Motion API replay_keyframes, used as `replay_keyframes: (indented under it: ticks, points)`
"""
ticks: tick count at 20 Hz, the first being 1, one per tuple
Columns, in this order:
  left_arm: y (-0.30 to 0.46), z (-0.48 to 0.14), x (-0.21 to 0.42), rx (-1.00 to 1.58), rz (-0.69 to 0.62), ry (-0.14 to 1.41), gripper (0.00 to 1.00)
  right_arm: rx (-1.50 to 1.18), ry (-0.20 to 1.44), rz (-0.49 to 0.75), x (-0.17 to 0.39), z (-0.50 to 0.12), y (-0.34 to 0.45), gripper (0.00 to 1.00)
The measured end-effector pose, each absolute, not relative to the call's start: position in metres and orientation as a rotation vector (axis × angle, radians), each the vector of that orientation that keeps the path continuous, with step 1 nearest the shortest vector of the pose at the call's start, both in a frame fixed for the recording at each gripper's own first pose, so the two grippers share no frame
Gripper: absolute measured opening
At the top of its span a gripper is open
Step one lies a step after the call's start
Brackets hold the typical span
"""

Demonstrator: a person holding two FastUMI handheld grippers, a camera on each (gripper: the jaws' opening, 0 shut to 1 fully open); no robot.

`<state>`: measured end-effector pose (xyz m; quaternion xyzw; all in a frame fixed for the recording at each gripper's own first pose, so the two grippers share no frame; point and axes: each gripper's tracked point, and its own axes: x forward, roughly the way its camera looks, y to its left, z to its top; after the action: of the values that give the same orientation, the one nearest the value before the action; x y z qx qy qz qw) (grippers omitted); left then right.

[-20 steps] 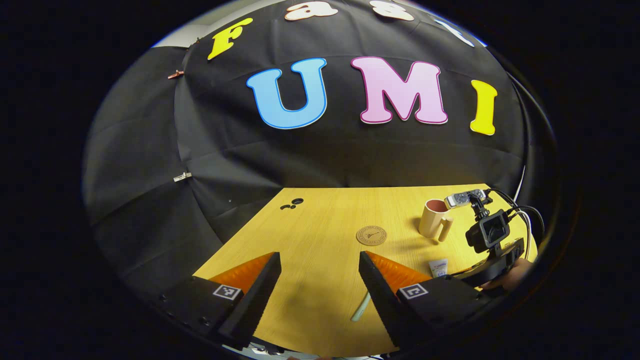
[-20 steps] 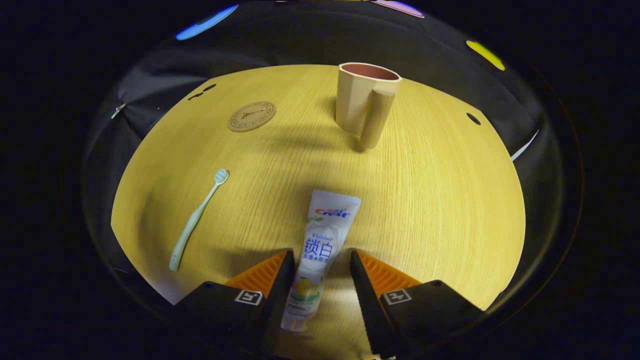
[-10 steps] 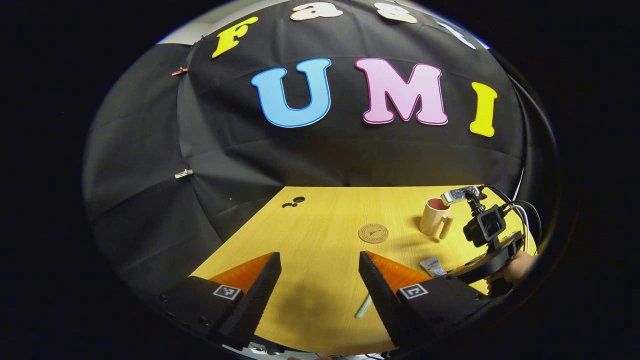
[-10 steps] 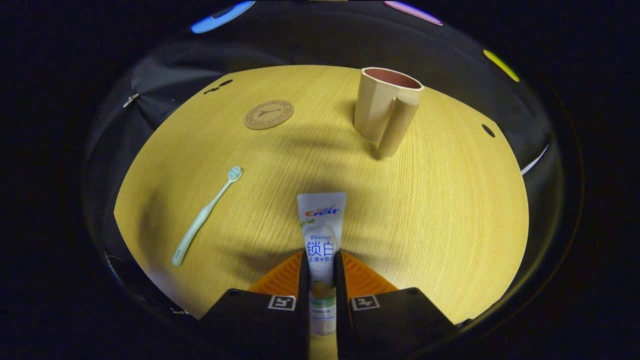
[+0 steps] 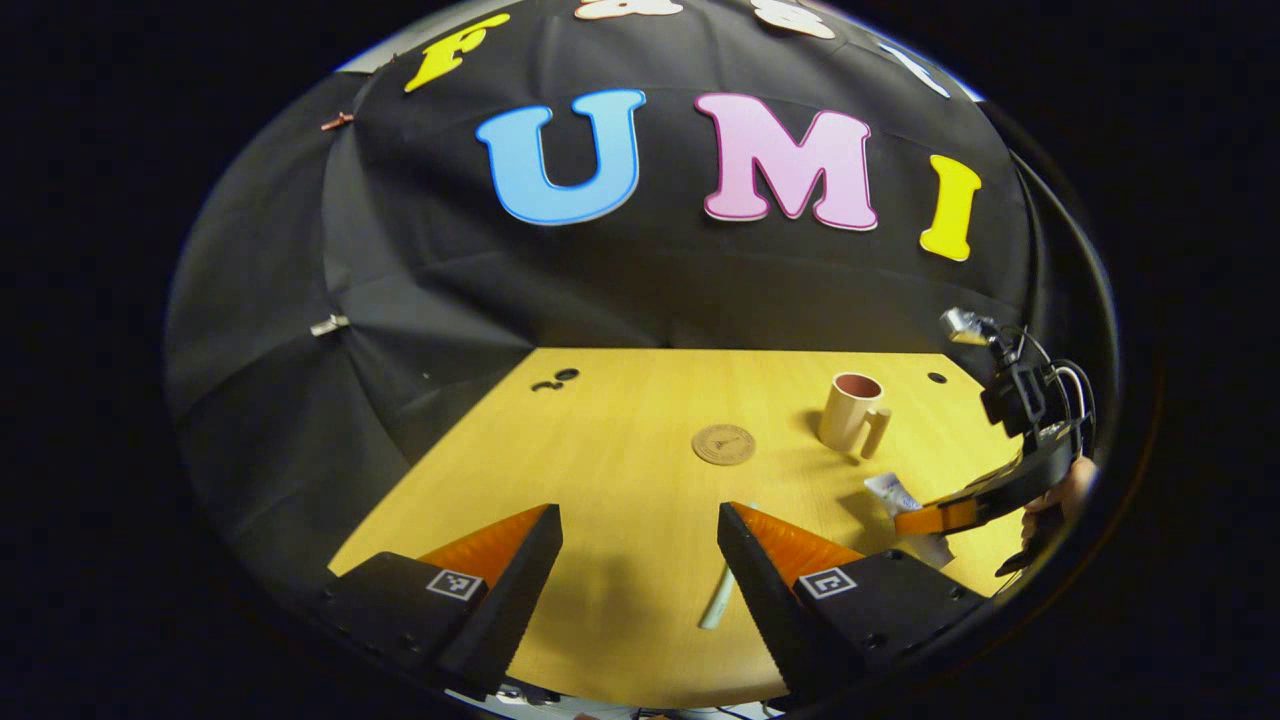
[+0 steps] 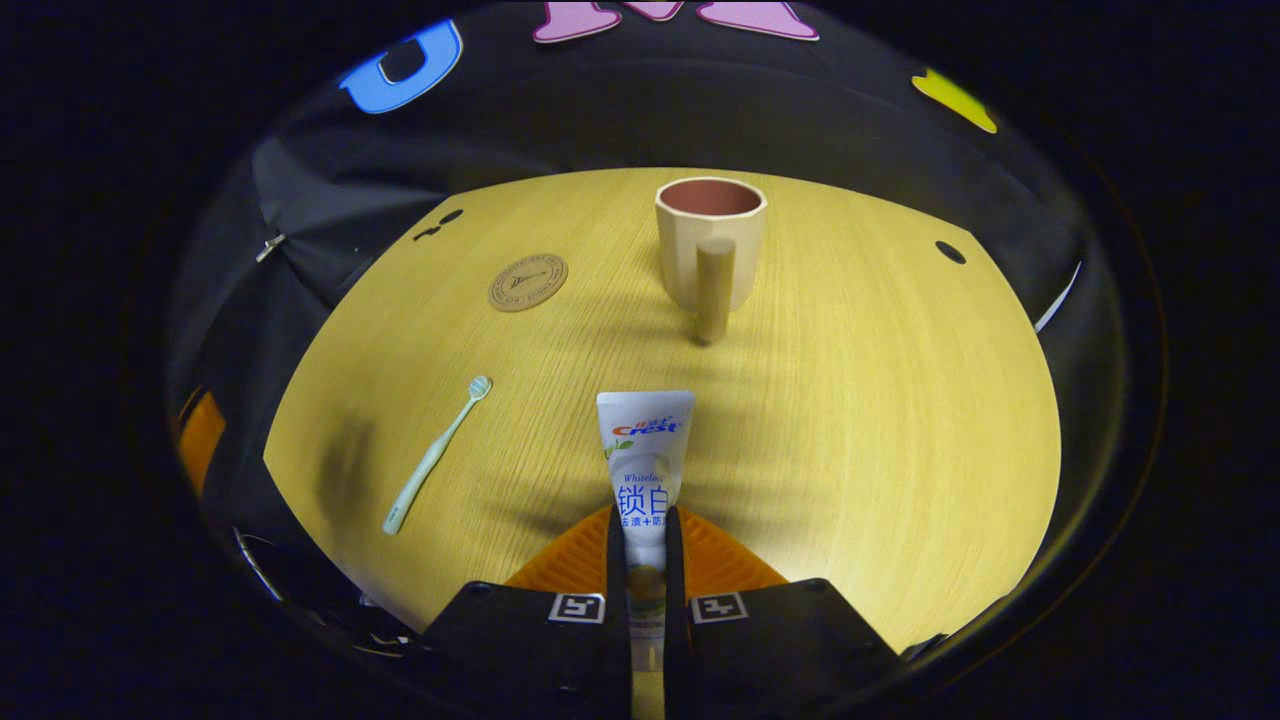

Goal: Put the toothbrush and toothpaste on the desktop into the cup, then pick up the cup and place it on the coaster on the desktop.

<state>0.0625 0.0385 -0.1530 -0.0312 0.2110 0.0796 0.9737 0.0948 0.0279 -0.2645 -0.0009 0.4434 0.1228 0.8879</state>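
My right gripper (image 6: 640, 560) has its fingers pressed in on the toothpaste (image 6: 643, 450), clamping the tube near its cap end so that the flat crimped end juts forward, away from me. The tube's long axis runs straight along my fingers and points almost directly at the cup (image 6: 710, 240), which stands upright on the desk (image 6: 880, 420) ahead with its handle turned toward me and its mouth open upward. I judge the tube to be lifted clear of the desk, as the left gripper view shows the right gripper (image 5: 915, 520) holding it above its own shadow. What the next move hinges on, I think, is that the cup lies dead ahead on the tube's own line, so I need to carry forward and tip the tube to go down into the mouth, minding the handle. My left gripper (image 5: 640, 540) hangs with its fingers spread wide and nothing between them. The toothbrush (image 6: 437, 455) lies flat on the desk to the left of the tube, bristles pointing away from me, near my left gripper, which I judge the better one to take it. The coaster (image 6: 528, 282) sits bare, left of the cup and apart from it.
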Motion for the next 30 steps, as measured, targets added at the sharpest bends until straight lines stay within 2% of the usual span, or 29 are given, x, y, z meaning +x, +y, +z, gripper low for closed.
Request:
replay_keyframes:
  ticks: [8, 18, 20, 26, 28, 30]
  points:
    - [-0.001, -0.225, 0.11, -0.023, -0.048, 0.622, 0.97, 0.06, 0.862, 0.201, 0.071, -0.224, -0.031, 0.17]
    - [-0.029, -0.3, 0.119, 0.05, -0.146, 0.838, 0.97, 0.037, 0.833, 0.203, 0.062, -0.223, -0.058, 0.16]
    - [-0.033, -0.313, 0.112, 0.047, -0.158, 0.896, 0.95, 0.02, 0.83, 0.214, 0.062, -0.223, -0.058, 0.16]
    - [-0.038, -0.315, 0.11, 0.095, -0.217, 0.989, 0.76, 0.042, 0.82, 0.242, 0.063, -0.221, -0.058, 0.16]
    - [-0.038, -0.316, 0.114, 0.1, -0.221, 1.015, 0.53, 0.048, 0.82, 0.25, 0.063, -0.221, -0.058, 0.16]
    - [-0.037, -0.314, 0.12, 0.093, -0.219, 1.019, 0.42, 0.049, 0.821, 0.261, 0.064, -0.221, -0.057, 0.16]
